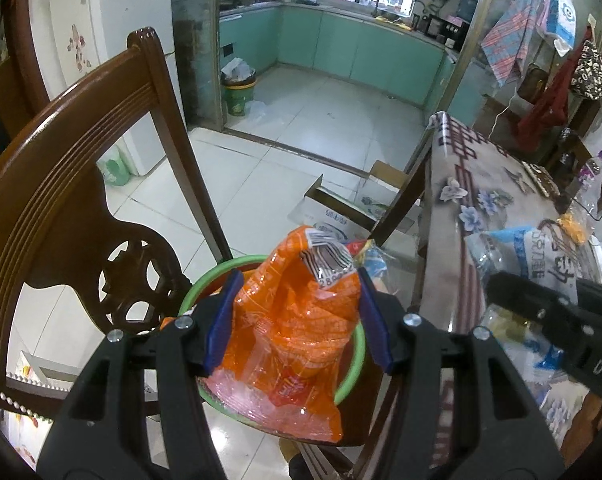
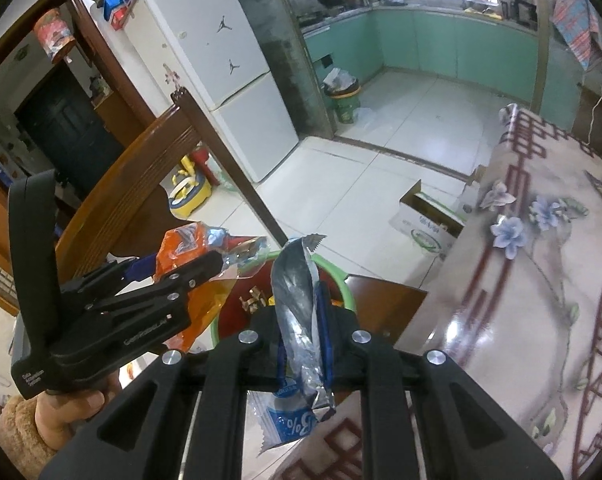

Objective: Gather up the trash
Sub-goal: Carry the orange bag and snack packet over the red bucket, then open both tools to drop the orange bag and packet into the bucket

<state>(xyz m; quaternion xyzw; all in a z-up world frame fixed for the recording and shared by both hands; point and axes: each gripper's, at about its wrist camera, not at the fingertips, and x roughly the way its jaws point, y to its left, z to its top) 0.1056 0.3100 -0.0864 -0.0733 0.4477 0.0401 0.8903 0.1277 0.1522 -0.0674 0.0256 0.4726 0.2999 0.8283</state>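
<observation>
You are clamping the orange wrapper (image 1: 297,320) in your left gripper (image 1: 299,316) right above the green-rimmed bin (image 1: 351,364) — and your right gripper (image 2: 303,336), just beside it, is pinching the silver wrapper (image 2: 297,304) upright between nearly closed jaws.

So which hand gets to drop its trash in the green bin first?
Probably the left. Its gripper holds the orange bag right over the green bin, while the right gripper with the silver wrapper sits nearer the rim.
</observation>
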